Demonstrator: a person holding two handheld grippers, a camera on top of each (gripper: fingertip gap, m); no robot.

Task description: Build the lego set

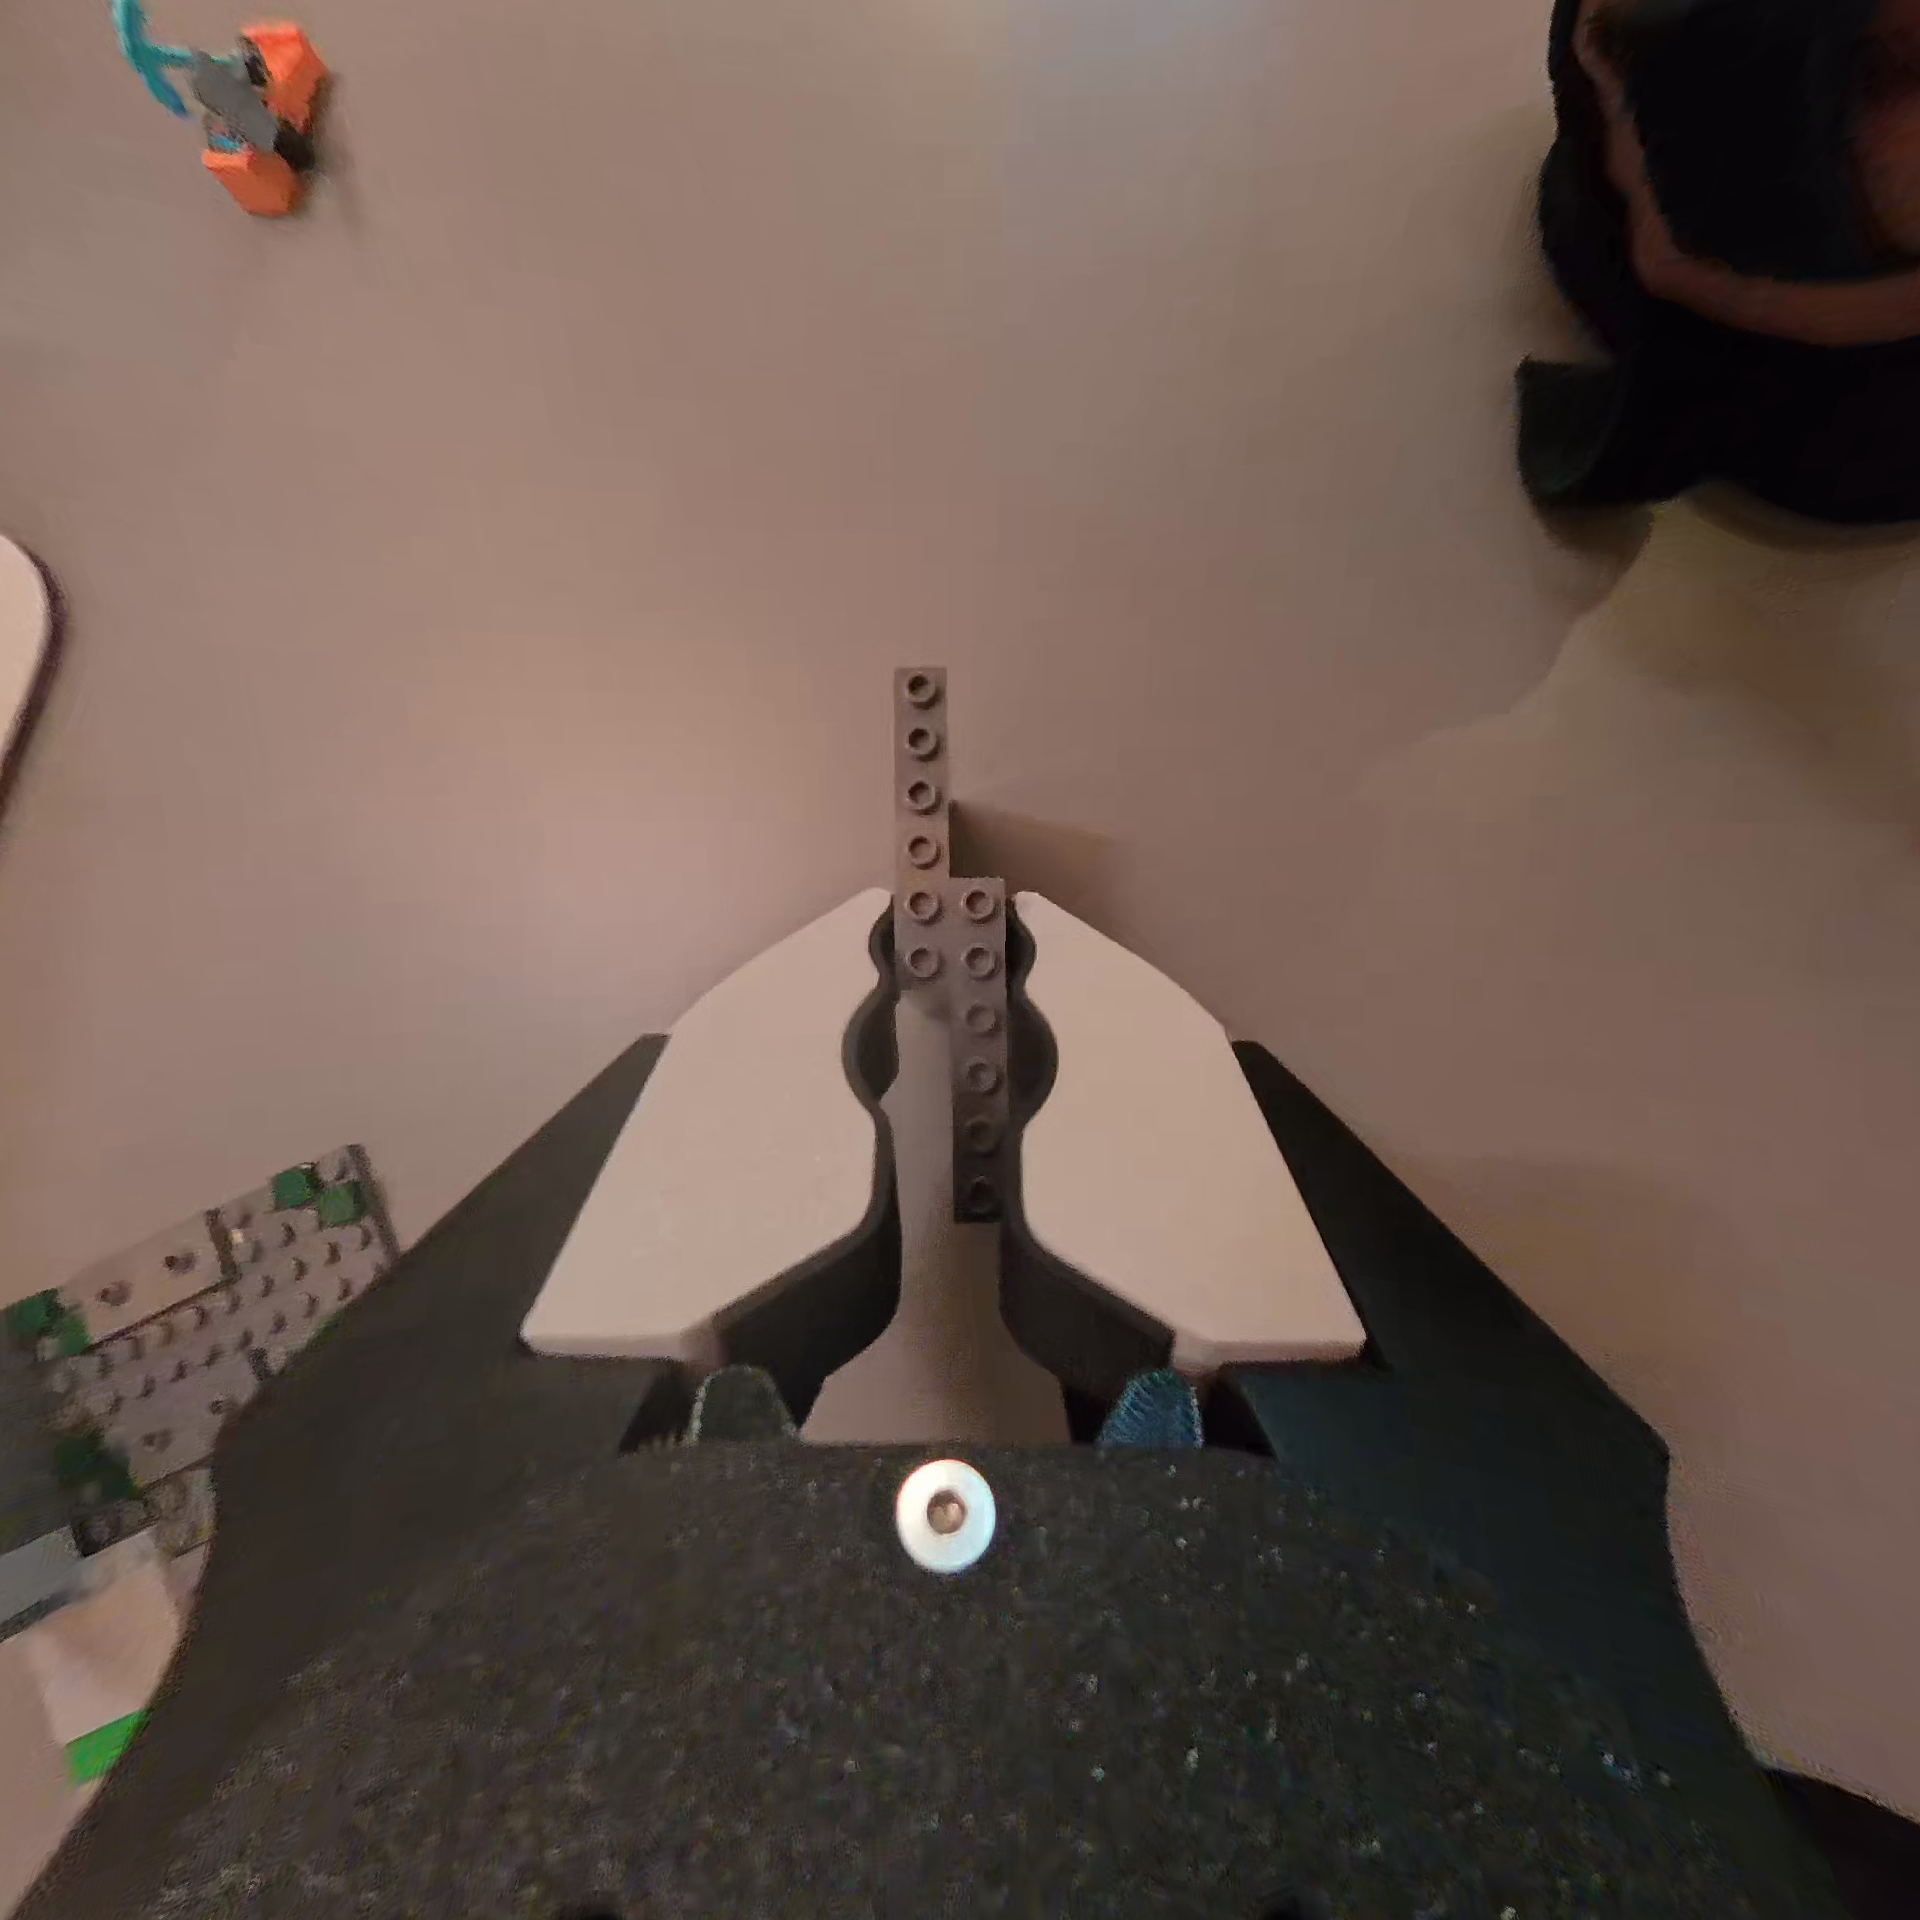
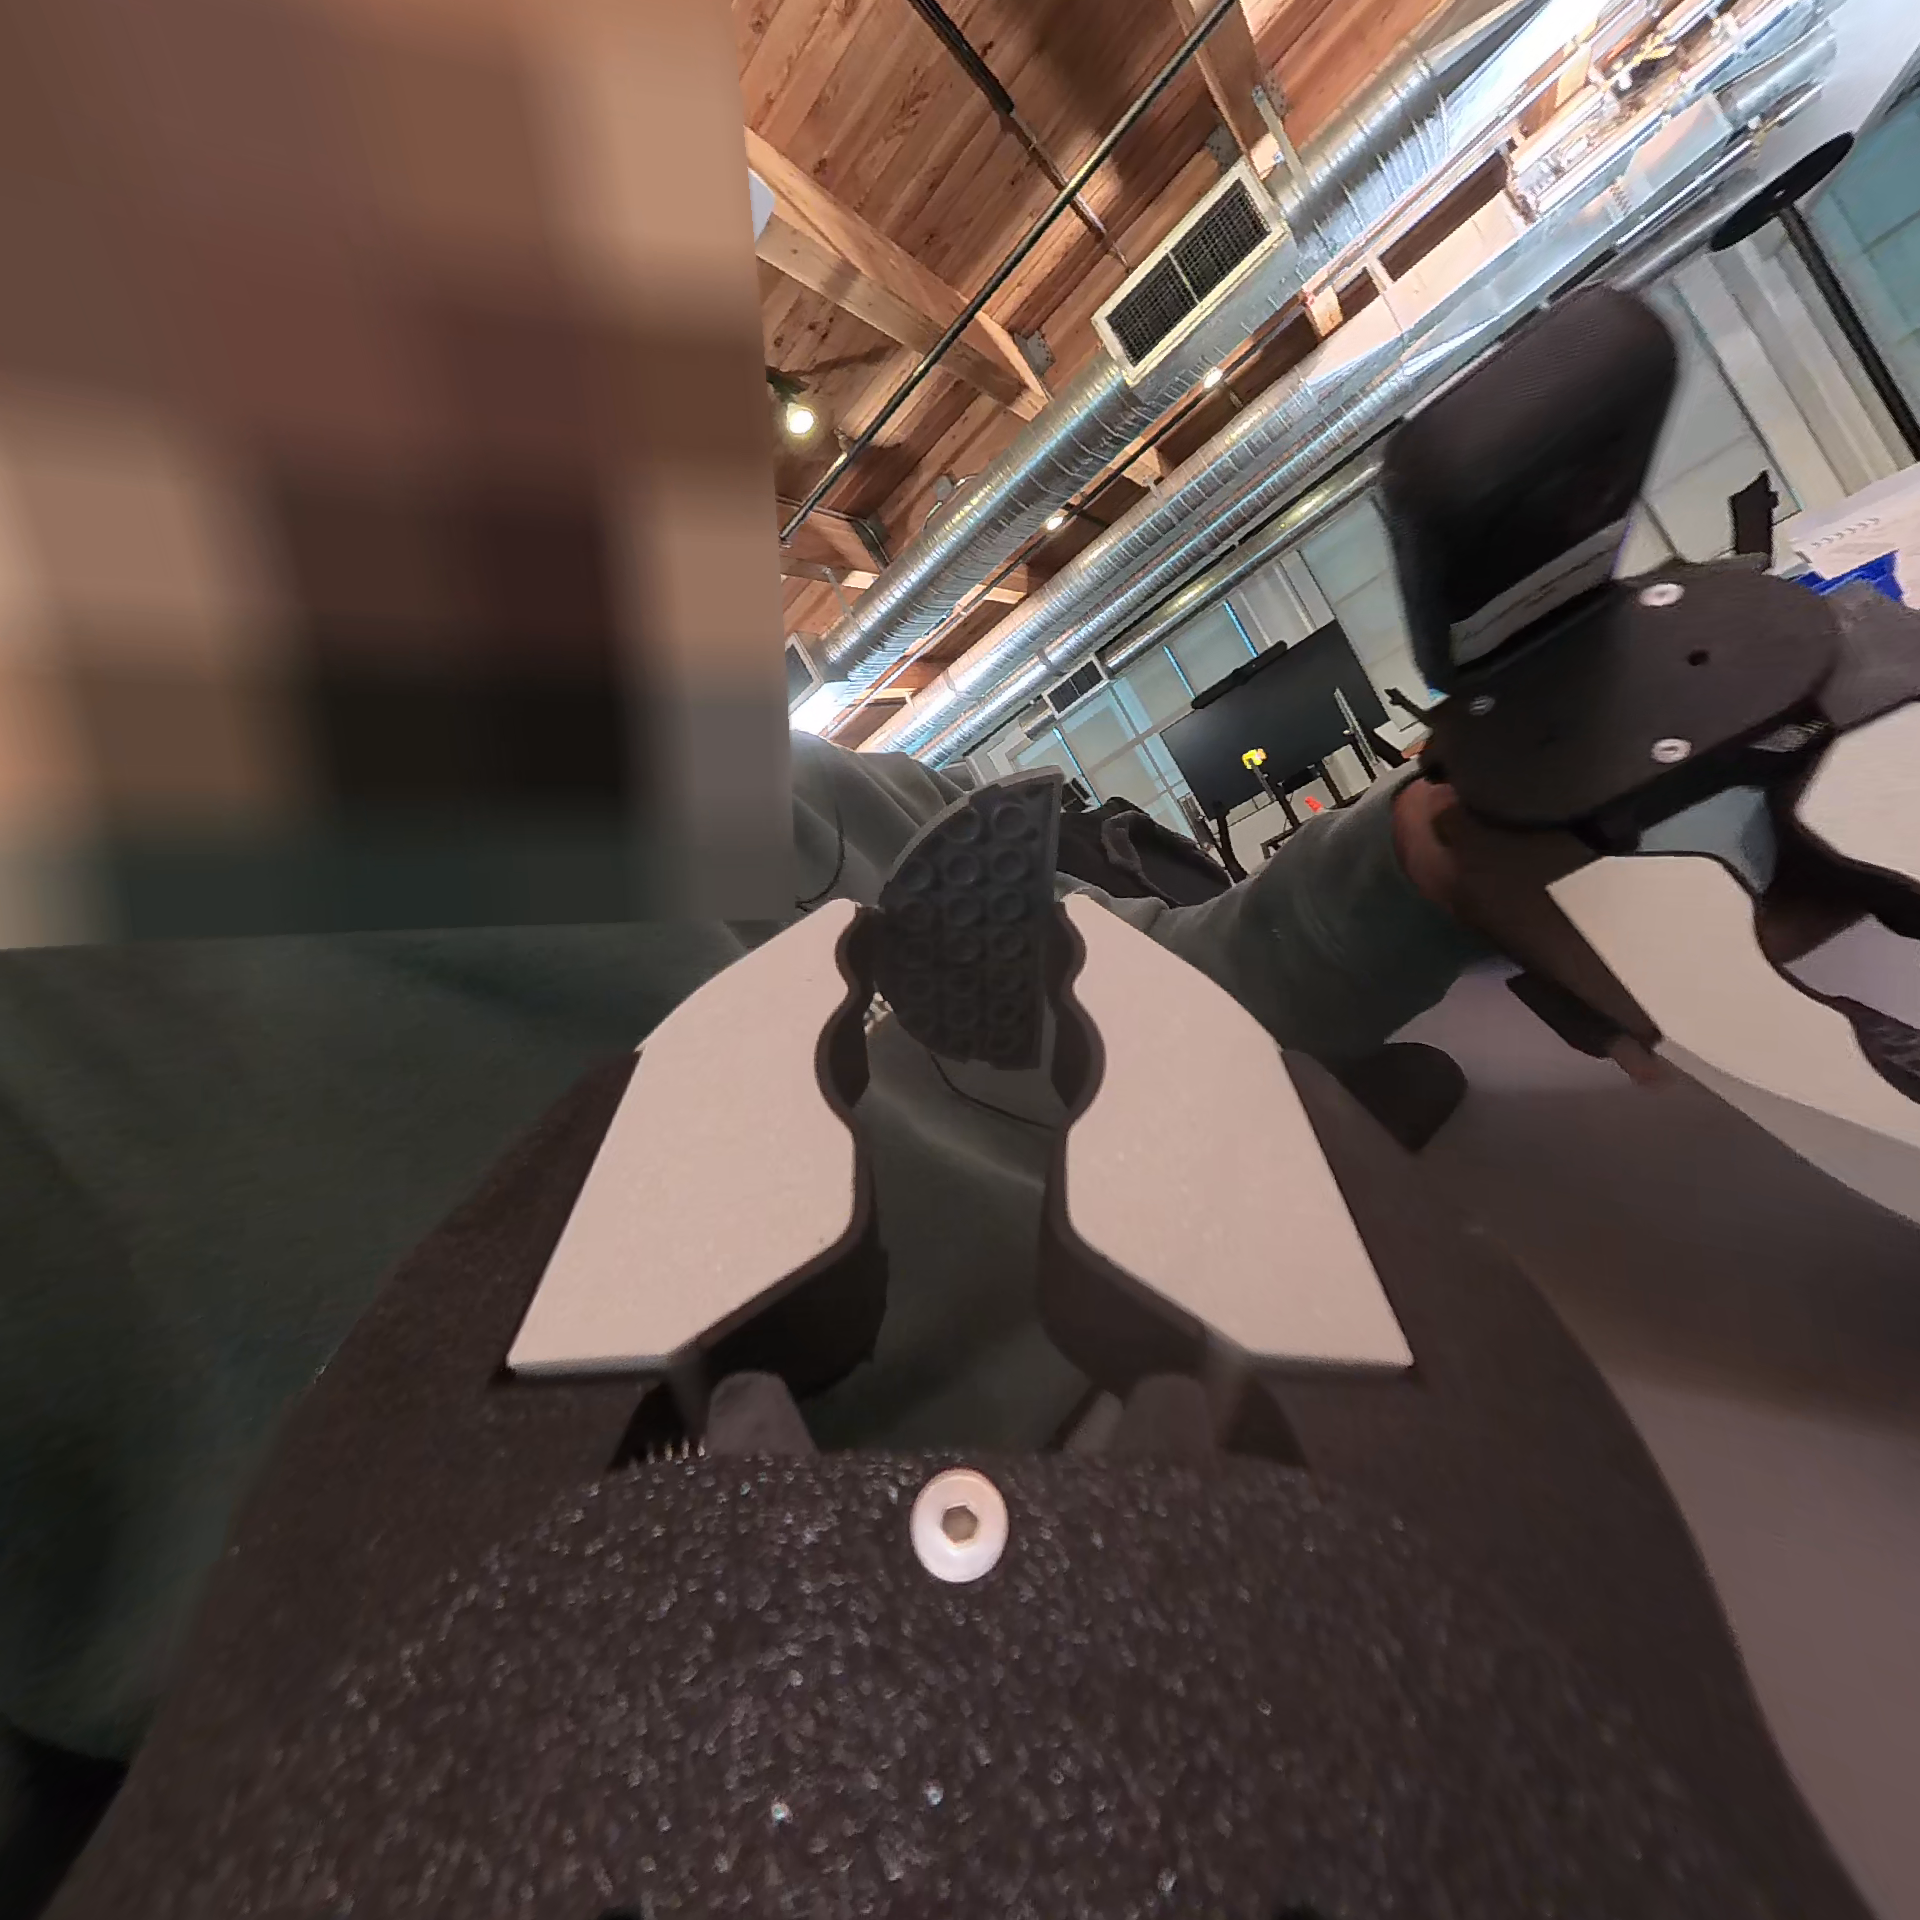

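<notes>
Two grey pieces are in hand, one per gripper. The left gripper (image 1: 951, 935) is clamped on a stepped plate (image 1: 948, 914), two narrow studded strips offset and overlapping at the middle, studs facing the camera, held clear above the pale table (image 1: 623, 520). The right gripper (image 2: 961, 935) is clamped on a half-round plate (image 2: 971, 935), studs towards the camera, and is tipped up so that it looks at a sleeve (image 2: 1299, 914) and the ceiling, not at the table; the other gripper shows at its right edge. A grey baseplate (image 1: 208, 1320) with small green bits lies at the lower left of the left view, and an orange sub-build (image 1: 260, 125) sits far off at upper left. The step in hand looks like joining the two held pieces, or seating one on the baseplate; which one I cannot tell. To do it well, bring the right gripper down first, so its camera sees the target. Line studs up square before pressing. Press straight along the stud axis, since the long plate is gripped at its middle and would lever out under any sideways push.
</notes>
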